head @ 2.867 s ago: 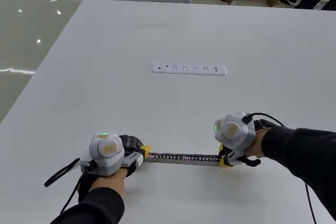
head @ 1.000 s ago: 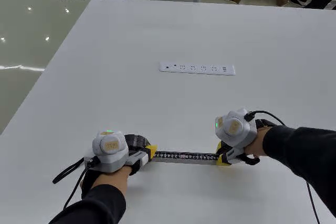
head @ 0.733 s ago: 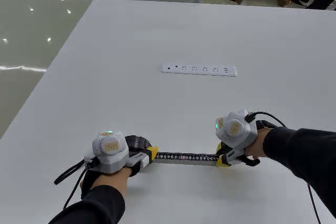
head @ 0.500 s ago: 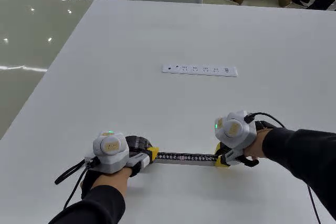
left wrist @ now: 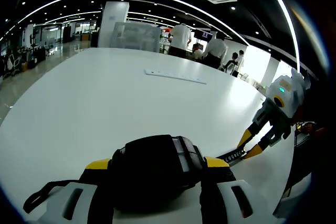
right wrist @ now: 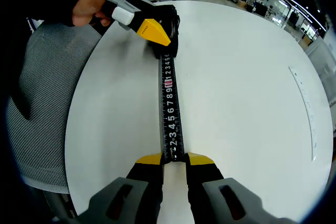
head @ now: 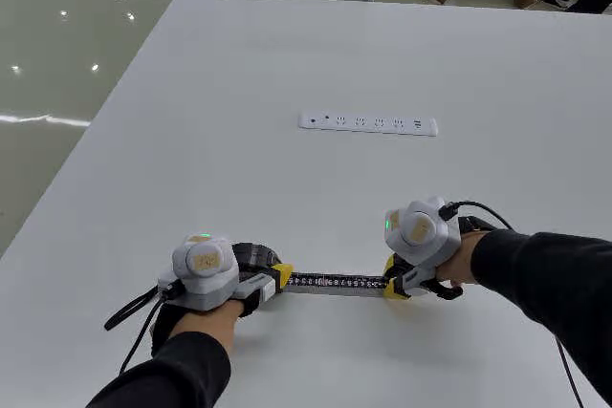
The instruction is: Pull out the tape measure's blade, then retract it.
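My left gripper (head: 273,276) is clamped around the black tape measure case (left wrist: 155,171) so it can't skate across the white table (head: 287,64). My right gripper (right wrist: 173,160) is pinched shut on the very tip of the blade (right wrist: 170,103). That's why the blade lies flat and taut between them, numbers up, near my edge of the table. The power strip (head: 368,124) sits well apart. I reckon retracting means walking the tip back toward the case.

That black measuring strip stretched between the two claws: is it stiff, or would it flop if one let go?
Probably stiff: the blade runs straight from the case to the right gripper, with no kink. It looks thin, so it would likely bend if pushed sideways. Released, it may snap back into the case.
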Tool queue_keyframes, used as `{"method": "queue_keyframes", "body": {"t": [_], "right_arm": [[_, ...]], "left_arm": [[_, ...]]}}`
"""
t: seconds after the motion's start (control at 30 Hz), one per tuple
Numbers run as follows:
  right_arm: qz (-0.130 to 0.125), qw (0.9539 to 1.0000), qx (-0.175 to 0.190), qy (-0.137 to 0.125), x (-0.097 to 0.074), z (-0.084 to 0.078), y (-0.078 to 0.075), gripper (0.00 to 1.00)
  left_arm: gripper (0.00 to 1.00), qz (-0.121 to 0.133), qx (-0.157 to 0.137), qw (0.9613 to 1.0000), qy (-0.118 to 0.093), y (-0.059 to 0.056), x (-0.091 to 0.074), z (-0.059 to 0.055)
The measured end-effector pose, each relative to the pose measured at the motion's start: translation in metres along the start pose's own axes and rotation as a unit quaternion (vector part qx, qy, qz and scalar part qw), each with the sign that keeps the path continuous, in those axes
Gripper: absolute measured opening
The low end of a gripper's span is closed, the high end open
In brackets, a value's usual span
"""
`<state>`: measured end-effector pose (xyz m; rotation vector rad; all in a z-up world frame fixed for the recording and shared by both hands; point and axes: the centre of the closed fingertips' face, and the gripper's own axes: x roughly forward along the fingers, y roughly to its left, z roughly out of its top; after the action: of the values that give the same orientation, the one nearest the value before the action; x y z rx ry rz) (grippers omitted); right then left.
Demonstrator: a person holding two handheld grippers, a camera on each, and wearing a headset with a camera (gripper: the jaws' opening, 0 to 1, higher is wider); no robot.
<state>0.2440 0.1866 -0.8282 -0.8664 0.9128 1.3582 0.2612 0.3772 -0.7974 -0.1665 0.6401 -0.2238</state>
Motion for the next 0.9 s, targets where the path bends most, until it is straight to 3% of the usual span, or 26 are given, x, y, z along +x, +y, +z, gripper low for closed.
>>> {"method": "queue_keyframes", "body": {"t": [0.9], "right_arm": [[-0.002, 0.9998, 0.003, -0.021, 0.007, 0.017, 0.001, 0.13]], "left_arm": [[0.62, -0.001, 0.0, 1.0, 0.004, 0.0, 0.0, 0.0]]}}
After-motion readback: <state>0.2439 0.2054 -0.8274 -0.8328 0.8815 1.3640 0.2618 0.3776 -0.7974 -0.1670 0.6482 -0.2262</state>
